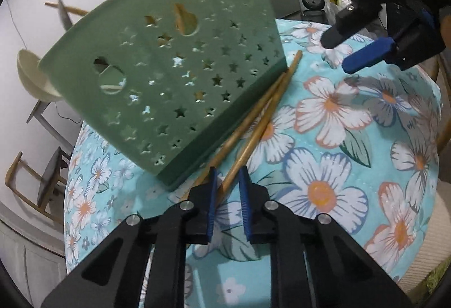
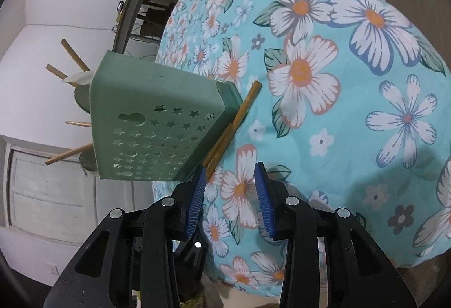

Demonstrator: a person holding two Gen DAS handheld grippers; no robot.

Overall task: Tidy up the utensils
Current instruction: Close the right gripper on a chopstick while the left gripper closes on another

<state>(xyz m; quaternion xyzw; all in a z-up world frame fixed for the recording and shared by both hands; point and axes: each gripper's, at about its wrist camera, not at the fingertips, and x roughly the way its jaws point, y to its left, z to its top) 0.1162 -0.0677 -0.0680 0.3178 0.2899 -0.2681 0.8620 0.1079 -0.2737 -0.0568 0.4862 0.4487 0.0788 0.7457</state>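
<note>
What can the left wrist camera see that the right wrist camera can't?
Only the left wrist view shows the right gripper from outside, a black cooker and chairs. Only the right wrist view shows a white cabinet door and the utensil handles poking out of the holder's top. Both show the green holder, two chopsticks beside it and the flowery cloth.

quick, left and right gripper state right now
Left gripper: jaws narrowed around one chopstick on the tablecloth, pads not clearly pressing it.
Right gripper: open, holding nothing, beside the green utensil holder.
</note>
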